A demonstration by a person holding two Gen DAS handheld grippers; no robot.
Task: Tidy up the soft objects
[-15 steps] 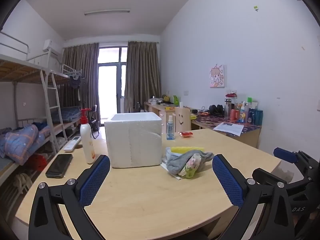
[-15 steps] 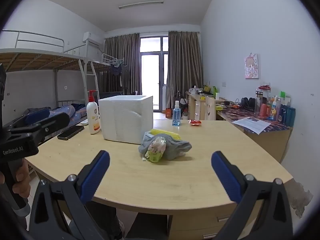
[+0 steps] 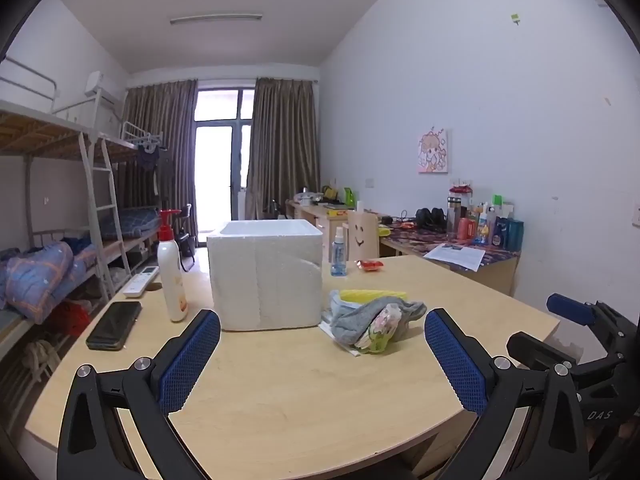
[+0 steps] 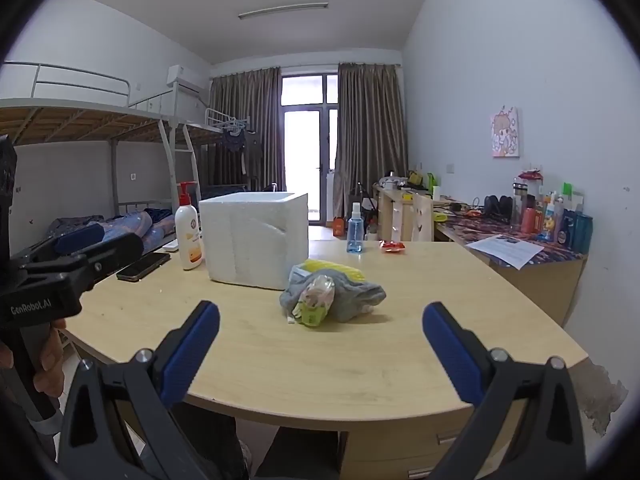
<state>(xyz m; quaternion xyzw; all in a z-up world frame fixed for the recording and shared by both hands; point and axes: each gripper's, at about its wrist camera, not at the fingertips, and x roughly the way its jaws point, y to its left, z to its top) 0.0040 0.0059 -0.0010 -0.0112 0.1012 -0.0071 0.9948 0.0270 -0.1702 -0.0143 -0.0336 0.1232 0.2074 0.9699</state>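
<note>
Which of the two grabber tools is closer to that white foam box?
Left. The left gripper hangs just before the white foam box, which fills its view. The right gripper sits farther back and to the right, facing the cloth pile.

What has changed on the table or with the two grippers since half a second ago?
Nothing visibly changed. The left gripper and right gripper remain wide open and empty, short of the pile of soft items beside the white foam box.
</note>
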